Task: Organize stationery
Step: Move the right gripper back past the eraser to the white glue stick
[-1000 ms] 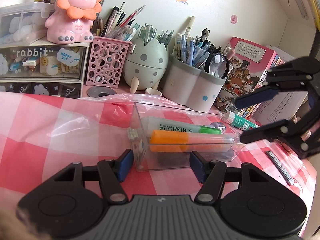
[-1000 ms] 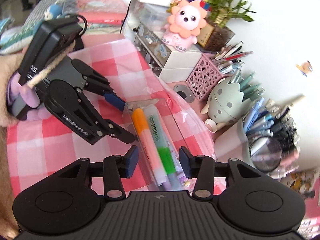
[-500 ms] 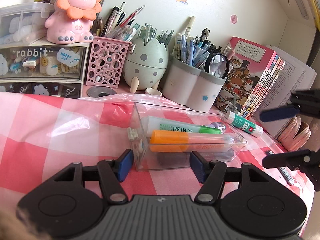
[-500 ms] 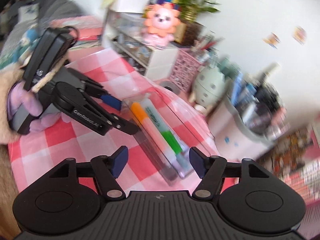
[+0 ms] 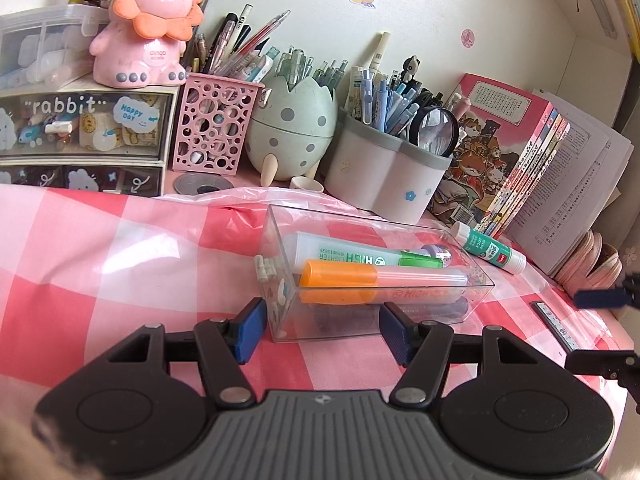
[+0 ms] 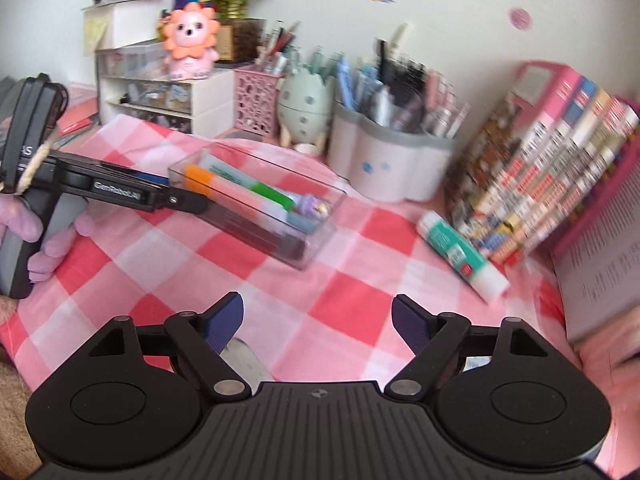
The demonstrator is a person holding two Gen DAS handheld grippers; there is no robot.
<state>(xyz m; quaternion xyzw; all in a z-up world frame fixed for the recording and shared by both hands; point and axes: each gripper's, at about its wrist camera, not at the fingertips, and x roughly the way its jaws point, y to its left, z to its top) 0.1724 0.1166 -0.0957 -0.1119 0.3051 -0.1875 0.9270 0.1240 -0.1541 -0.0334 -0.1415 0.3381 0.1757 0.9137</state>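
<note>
Right now the left gripper (image 5: 322,326) clamps the near end of the clear plastic box (image 5: 372,280), which sits mid-cloth holding an orange highlighter (image 5: 360,278) and a green highlighter (image 5: 360,254). Off to the right, the right gripper (image 6: 318,320) has just been opening; its fingers stand wide with nothing between them. The glue stick (image 6: 460,254) lies loose by the books (image 6: 548,160). Round and smooth, it may well roll or squirt from the pads if pinched off-centre, nudging against the books

My grippers are black, with blue ribbed pads (image 5: 250,330), silver screws (image 6: 229,387), round side discs and white "GenRobot.AI" lettering (image 6: 116,195).
</note>
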